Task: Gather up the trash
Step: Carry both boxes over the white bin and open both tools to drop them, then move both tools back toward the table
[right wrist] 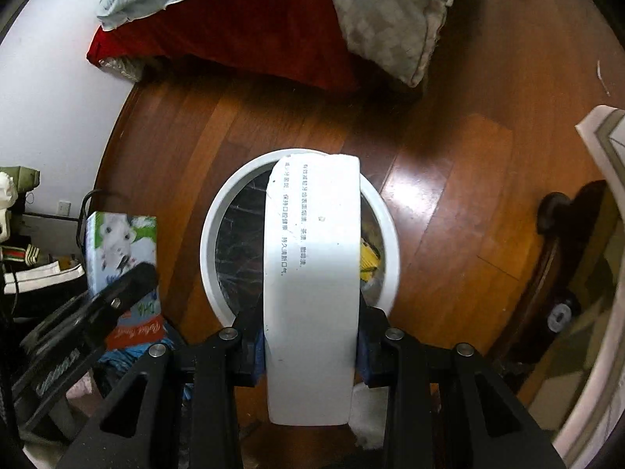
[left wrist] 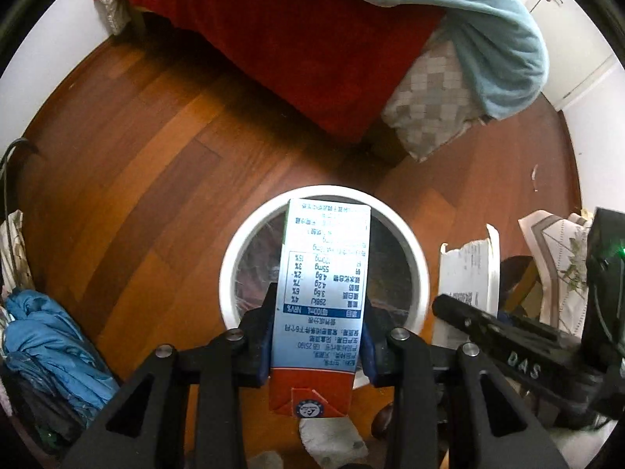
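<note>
A blue and red milk carton (left wrist: 324, 273) stands upright between the pads of my left gripper (left wrist: 318, 312), which is shut on it. The carton hangs right over a round white bin (left wrist: 414, 258) lined with a dark bag. My right gripper (right wrist: 310, 332) is shut on a long white printed box (right wrist: 312, 273), held over the same bin (right wrist: 209, 242). A yellow scrap (right wrist: 369, 260) lies inside the bin. Each gripper shows at the edge of the other's view, side by side and close together.
The bin stands on a wooden floor (left wrist: 156, 156). Behind it is a bed with a red sheet (left wrist: 304, 58), a teal blanket (left wrist: 500, 39) and a checked pillow (left wrist: 433, 101). Blue cloth (left wrist: 47, 332) is piled at the left. Dark wooden furniture (right wrist: 554, 273) stands at the right.
</note>
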`<move>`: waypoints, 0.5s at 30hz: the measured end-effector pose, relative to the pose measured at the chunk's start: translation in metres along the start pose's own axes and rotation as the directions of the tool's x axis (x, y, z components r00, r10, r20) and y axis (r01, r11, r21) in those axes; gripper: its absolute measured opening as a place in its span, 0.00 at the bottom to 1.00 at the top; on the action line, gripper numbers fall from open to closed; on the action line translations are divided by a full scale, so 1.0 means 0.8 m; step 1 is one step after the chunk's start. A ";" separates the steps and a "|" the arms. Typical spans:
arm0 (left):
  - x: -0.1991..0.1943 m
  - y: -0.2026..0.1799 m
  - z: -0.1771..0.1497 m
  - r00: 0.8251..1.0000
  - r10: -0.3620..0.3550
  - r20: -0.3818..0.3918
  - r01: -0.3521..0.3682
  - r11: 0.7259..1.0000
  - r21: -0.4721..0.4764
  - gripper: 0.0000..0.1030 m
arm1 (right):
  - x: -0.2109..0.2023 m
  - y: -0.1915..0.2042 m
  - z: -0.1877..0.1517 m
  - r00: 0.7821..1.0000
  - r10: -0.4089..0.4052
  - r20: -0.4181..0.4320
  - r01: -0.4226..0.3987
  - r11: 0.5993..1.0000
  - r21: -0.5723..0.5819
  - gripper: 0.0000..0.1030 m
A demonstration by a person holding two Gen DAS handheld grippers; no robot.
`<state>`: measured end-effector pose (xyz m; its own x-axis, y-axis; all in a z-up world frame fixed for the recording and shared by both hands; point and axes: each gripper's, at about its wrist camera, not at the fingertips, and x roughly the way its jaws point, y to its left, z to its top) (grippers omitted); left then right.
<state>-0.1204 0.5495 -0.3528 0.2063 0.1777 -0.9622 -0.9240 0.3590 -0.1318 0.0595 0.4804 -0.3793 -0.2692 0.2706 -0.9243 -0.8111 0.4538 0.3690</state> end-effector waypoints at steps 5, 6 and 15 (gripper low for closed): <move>-0.008 0.004 -0.005 0.996 0.076 0.046 -0.075 0.997 -0.022 0.94 | 0.025 -0.007 0.014 0.999 -0.036 -0.023 0.036 0.999 -0.013 0.95; -0.008 0.005 -0.007 0.995 0.089 0.045 -0.088 0.996 -0.026 0.94 | 0.024 -0.008 0.013 0.998 -0.067 -0.013 0.067 0.998 -0.022 0.95; -0.031 0.006 -0.041 0.984 0.159 0.085 -0.158 0.987 -0.019 0.94 | 0.000 -0.006 -0.021 0.971 -0.235 0.048 0.239 0.963 -0.128 0.96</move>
<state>-0.1405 0.5172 -0.3376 0.0829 0.3095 -0.9473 -0.9510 0.3088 0.0176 0.0545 0.4645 -0.3830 -0.0462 0.1971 -0.9793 -0.9115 0.3929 0.1220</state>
